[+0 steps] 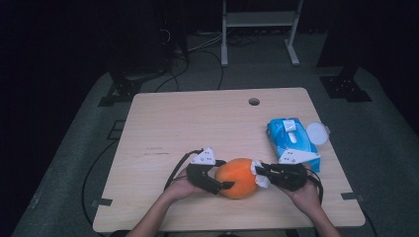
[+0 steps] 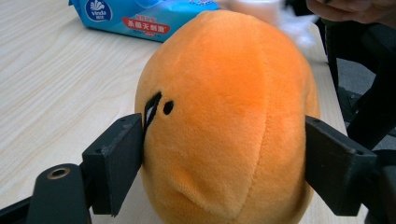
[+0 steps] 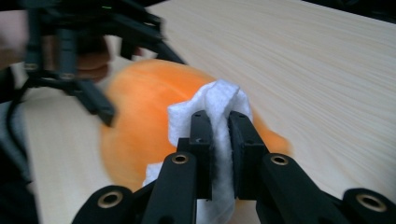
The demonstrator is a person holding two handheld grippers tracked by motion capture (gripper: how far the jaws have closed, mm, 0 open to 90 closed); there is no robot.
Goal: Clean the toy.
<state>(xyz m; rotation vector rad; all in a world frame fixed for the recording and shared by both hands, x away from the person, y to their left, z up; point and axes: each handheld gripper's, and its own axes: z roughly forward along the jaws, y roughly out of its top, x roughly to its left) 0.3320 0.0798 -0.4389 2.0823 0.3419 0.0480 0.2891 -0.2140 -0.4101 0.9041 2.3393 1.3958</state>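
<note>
Plush toy (image 2: 224, 121): orange, w/ black eye marks. Wipe (image 3: 219, 105): white. Wipes pack (image 1: 292, 138): blue, w/ white lid (image 1: 316, 133), red label strip. Both tools, left (image 1: 217, 175) & right (image 1: 264, 174): black, grey top plates. Desk (image 1: 197, 123): pale wood grain. Floor (image 1: 74, 163): grey.

A recording lab or studio set up for tabletop handling work. A single pale wooden table (image 1: 197, 123) with a cable hole (image 1: 254, 101) at 12 o'clock stands on grey carpet (image 1: 375, 148). Black curtains (image 1: 49, 49) close off the surroundings from 9 through 3 o'clock. Black stand feet (image 1: 118, 91) at 10 o'clock and (image 1: 346, 88) at 2 o'clock flank the table; loose cables (image 1: 197, 47) run across the floor, and a white metal frame (image 1: 259, 29) stands at 12 o'clock.
</note>
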